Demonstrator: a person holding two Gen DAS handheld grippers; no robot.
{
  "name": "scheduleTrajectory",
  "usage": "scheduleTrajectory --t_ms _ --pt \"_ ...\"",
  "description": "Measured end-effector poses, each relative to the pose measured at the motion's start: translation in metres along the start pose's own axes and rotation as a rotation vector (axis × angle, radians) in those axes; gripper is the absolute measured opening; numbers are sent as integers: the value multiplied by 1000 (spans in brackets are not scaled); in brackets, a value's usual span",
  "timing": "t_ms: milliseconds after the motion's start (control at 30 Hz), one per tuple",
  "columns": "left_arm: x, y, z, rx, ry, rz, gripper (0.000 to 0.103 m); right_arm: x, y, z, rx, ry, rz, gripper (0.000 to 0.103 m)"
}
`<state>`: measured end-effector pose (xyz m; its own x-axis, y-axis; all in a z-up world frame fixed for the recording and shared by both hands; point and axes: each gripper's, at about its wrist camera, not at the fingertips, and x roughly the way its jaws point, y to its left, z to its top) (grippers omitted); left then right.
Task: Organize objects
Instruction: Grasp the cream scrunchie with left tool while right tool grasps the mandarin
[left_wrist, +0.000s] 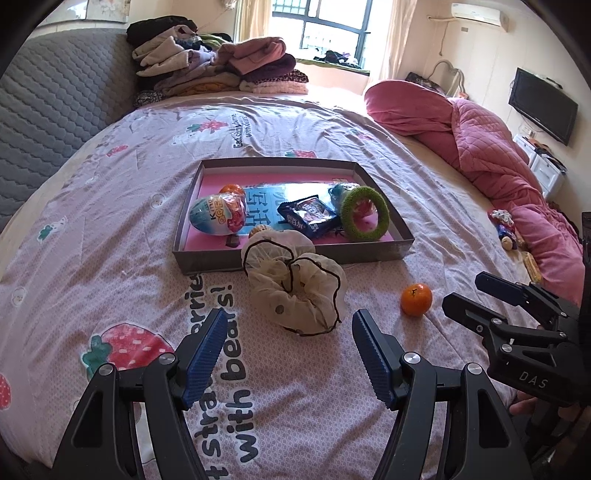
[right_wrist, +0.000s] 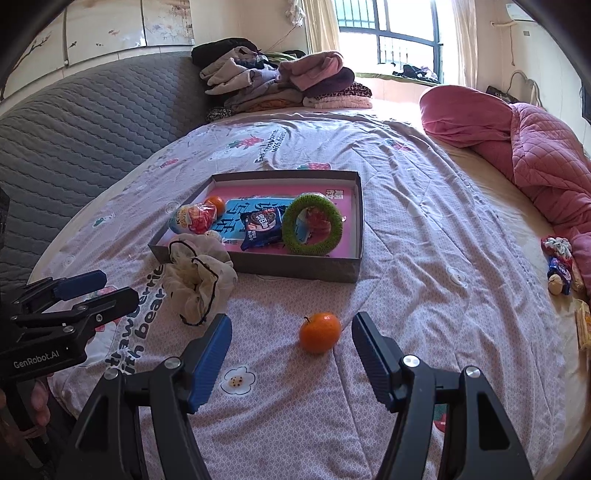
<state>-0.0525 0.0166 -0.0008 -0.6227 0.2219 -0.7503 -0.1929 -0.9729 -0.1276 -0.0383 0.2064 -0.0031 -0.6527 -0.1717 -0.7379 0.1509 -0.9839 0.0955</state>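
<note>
A shallow grey cardboard box (left_wrist: 207, 256) with a pink lining is seen on the bed (left_wrist: 92, 229), already loaded with a foil-wrapped egg (left_wrist: 217, 218), a dark snack packet (left_wrist: 309, 216), a fuzzy green ring (left_wrist: 364, 213) and a small orange. Two things are left outside it on the printed quilt: a cream gauze scrunchie (left_wrist: 295, 286), soft and ruffled with a dark edging thread, leaning against the box's near wall, and a round, glossy tangerine (right_wrist: 319, 331) lying apart from the box. The left tool (left_wrist: 286, 339) is held wide with nothing between its ribbed blue pads, and the scrunchie lies straight ahead of it, just beyond the fingertips. The right tool (right_wrist: 291, 343) is likewise spread wide and empty, with the tangerine directly ahead, slightly toward its right finger. Each item is thus judged nearer to its own hand. No long axis is offered by the round fruit; the scrunchie is judged likely to collapse when pinched.
</note>
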Motion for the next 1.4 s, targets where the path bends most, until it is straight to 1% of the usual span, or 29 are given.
scheduleTrajectory --t_ms 267,633,867,1033,1233,1400 --pt "9 -4 -8 -3 33 -1 72 5 1 -9 -5 27 -3 67" --pt "21 -3 -20 -23 94 -21 72 11 6 -22 -28 56 -16 67" --pt "29 0 -21 -30 112 -27 72 19 8 -23 -29 73 -20 67" --pt "36 6 -24 -54 139 -36 72 22 5 -26 -20 86 -13 67" --pt "48 5 -29 -53 192 -46 72 29 2 -28 -12 109 -16 67" --pt "55 3 -28 -55 198 -49 72 35 -1 -29 -8 112 -26 67"
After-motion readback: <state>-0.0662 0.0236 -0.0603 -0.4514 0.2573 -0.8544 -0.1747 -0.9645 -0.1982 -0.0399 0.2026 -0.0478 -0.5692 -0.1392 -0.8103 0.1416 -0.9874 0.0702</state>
